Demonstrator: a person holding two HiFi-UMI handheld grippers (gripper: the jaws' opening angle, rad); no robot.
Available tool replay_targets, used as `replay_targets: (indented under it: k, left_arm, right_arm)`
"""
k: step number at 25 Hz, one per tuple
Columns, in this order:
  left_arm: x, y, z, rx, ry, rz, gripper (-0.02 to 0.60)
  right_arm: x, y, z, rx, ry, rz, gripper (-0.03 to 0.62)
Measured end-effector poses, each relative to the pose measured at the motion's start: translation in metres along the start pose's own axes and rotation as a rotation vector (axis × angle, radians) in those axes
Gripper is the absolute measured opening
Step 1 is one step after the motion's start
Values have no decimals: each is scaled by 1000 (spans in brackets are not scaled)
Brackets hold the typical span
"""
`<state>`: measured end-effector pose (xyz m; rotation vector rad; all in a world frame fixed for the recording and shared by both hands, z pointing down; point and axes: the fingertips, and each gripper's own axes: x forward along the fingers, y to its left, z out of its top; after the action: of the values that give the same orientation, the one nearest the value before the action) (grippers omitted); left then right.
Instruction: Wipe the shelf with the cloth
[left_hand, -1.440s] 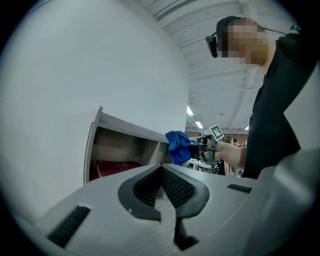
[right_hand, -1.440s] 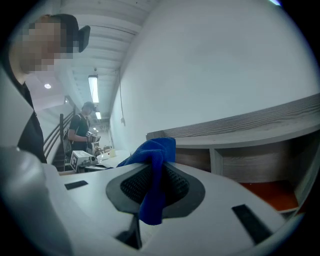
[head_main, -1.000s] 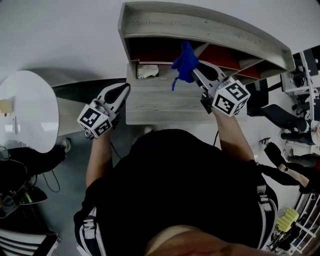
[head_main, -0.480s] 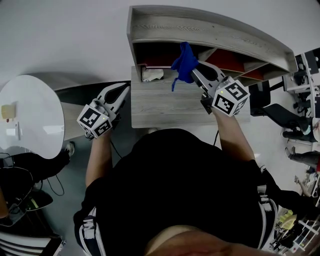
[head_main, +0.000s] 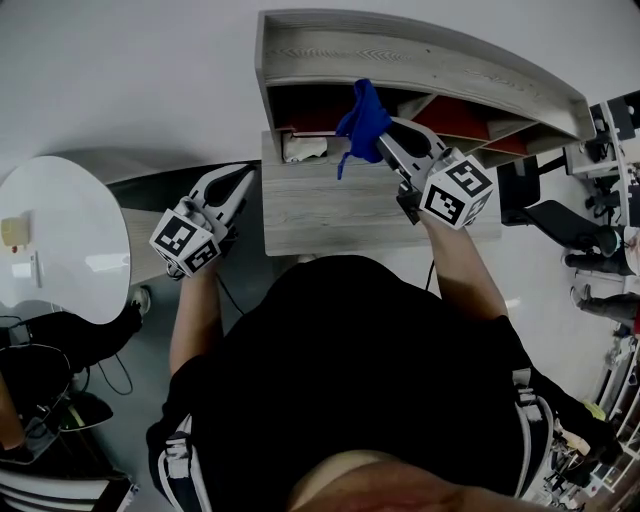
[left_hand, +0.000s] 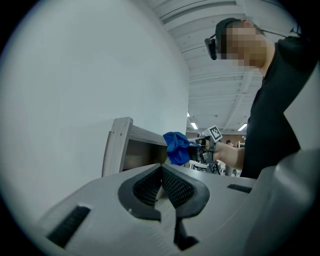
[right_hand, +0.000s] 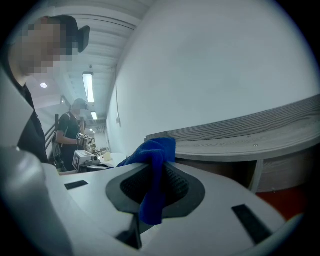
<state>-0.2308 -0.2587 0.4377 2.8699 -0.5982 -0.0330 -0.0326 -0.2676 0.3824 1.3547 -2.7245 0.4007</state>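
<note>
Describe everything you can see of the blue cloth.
The blue cloth looks soft and fuzzy, like microfibre, and is crumpled into a bunch. The right gripper is shut on its middle: a wad stands above the jaws and a thin tail hangs below them. It is held up in front of the grey wooden shelf, near the upper compartments. Only the jaws clearly touch it; contact with the shelf cannot be told.

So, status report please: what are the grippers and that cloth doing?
Right gripper shut on blue cloth, up at the shelf front. Left gripper shut, empty, off to the side. White crumpled thing lies inside the shelf near the cloth.
</note>
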Motion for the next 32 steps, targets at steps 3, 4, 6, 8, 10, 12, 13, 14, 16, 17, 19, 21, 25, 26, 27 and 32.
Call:
replay_targets:
  k: [3, 4, 6, 8, 10, 12, 13, 14, 16, 17, 19, 21, 25, 26, 27, 32]
  left_arm:
    - [4, -2, -1, 3, 5, -6, 17]
    - [4, -3, -1, 9, 7, -13, 17]
    - [7, -8, 0, 25, 13, -27, 17]
    - [10, -12, 2, 37, 16, -36, 17]
    - [13, -15, 5, 42, 12, -32, 17]
    - [16, -19, 7, 46, 7, -23, 17]
    - [18, -21, 8, 48, 4, -20, 17]
    - [20, -23, 8, 51, 1, -17, 17]
    - [26, -26, 9, 56, -4, -6, 17]
    - [28, -27, 10, 56, -8, 6, 17]
    - [32, -29, 12, 51, -13, 33, 17]
    - [39, -35, 11, 53, -7, 46, 17]
    - [50, -46, 10, 59, 1, 73, 17]
    - [53, -47, 11, 62, -1, 78, 17]
    - [55, -49, 12, 65, -4, 83, 17]
    - [69, -60, 13, 66, -3, 109, 17]
  right_arm:
    - [-1, 1, 1, 0, -4, 3, 54]
    - [-2, 2, 1, -1, -6, 4, 54]
    - [-3, 4, 3, -2, -9, 6, 54]
    - [-5, 4, 3, -2, -12, 9, 54]
    - [-7, 3, 4, -3, -17, 15, 54]
    - [-11, 2, 5, -5, -21, 27, 54]
    - [-12, 1, 6, -7, -22, 34, 54]
    - [-15, -1, 7, -10, -22, 40, 54]
    - [-17, -6, 7, -13, -21, 52, 54]
    - [-17, -8, 7, -13, -20, 62, 54]
    - [-17, -12, 8, -11, -18, 86, 54]
    - [-19, -17, 10, -10, -20, 107, 54]
    - [-26, -23, 13, -13, -20, 145, 54]
    - [-27, -25, 14, -14, -19, 153, 54]
    - [-28, -27, 14, -15, -18, 160, 54]
    - [-39, -40, 16, -13, -19, 185, 54]
